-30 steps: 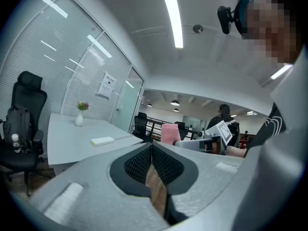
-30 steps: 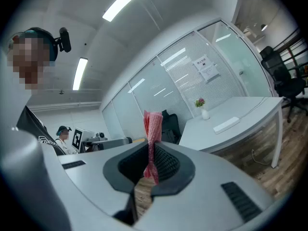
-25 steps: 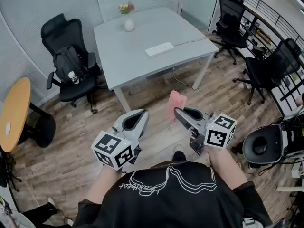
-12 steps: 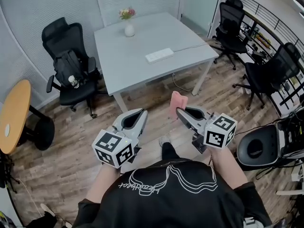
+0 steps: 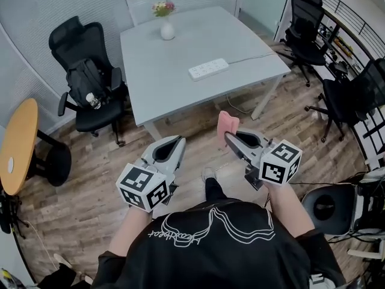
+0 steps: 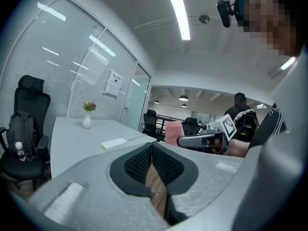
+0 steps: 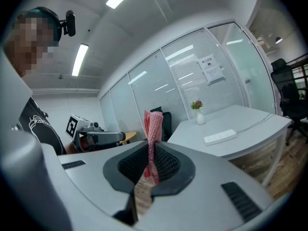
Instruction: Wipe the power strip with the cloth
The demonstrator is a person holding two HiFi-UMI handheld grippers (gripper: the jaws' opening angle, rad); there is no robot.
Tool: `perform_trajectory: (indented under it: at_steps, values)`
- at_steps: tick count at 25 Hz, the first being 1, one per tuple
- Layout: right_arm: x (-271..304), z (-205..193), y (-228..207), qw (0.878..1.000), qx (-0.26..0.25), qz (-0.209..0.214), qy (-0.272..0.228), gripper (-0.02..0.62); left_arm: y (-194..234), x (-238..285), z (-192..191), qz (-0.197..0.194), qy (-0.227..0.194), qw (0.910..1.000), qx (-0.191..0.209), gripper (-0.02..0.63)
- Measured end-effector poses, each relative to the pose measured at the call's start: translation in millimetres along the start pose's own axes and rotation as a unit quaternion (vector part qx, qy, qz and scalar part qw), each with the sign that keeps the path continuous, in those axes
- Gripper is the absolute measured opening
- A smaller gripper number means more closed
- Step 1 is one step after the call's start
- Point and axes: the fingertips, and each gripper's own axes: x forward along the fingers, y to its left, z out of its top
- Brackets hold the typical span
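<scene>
A white power strip (image 5: 208, 69) lies near the front edge of the grey table (image 5: 180, 47), its cord running off to the right; it also shows in the left gripper view as the power strip (image 6: 114, 144) and in the right gripper view as the power strip (image 7: 220, 137). My right gripper (image 5: 228, 139) is shut on a pink cloth (image 5: 227, 125), which stands up from the jaws as the cloth (image 7: 153, 129). My left gripper (image 5: 175, 142) is shut with nothing in it. Both hang over the wooden floor, well short of the table.
A white vase of flowers (image 5: 166, 26) stands at the table's far side. A black office chair with a backpack (image 5: 87, 83) sits left of the table, a round wooden table (image 5: 17, 143) further left. More black chairs (image 5: 313, 35) stand at the right.
The view has shifted a little closer to the table and to the right. Both grippers keep their pose, the cloth still held in the right one.
</scene>
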Motion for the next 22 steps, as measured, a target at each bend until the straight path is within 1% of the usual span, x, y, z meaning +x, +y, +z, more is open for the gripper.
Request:
perform_trajectory:
  at_steps: [2, 5, 10, 15, 19, 22]
  values:
    - [15.5, 0.1, -29.0, 1.000, 0.000, -0.002, 0.010, 0.032, 17.2, 25.7, -0.8, 0.004, 0.009, 0.9999, -0.004, 0.015]
    - [42.3, 3.6, -76.5, 1.000, 0.016, 0.007, 0.025, 0.032, 47.9, 68.1, 0.1, 0.014, 0.027, 0.9995, -0.014, 0.015]
    - [82.6, 18.9, -162.2, 0.998, 0.033, 0.021, 0.044, 0.032, 97.0, 150.9, 4.0, 0.023, 0.053, 0.9980, -0.025, 0.015]
    - [120.3, 32.5, -235.3, 0.997, 0.040, 0.030, 0.065, 0.032, 142.5, 222.5, 4.4, 0.032, 0.074, 0.9961, -0.035, 0.015]
    - [146.1, 37.6, -274.9, 0.996, 0.023, 0.026, 0.085, 0.032, 170.9, 256.9, 2.2, 0.040, 0.085, 0.9949, -0.037, 0.015]
    - [157.7, 36.2, -285.2, 0.995, 0.019, 0.030, 0.091, 0.032, 182.7, 264.7, -1.9, 0.047, 0.085, 0.9944, -0.041, 0.015]
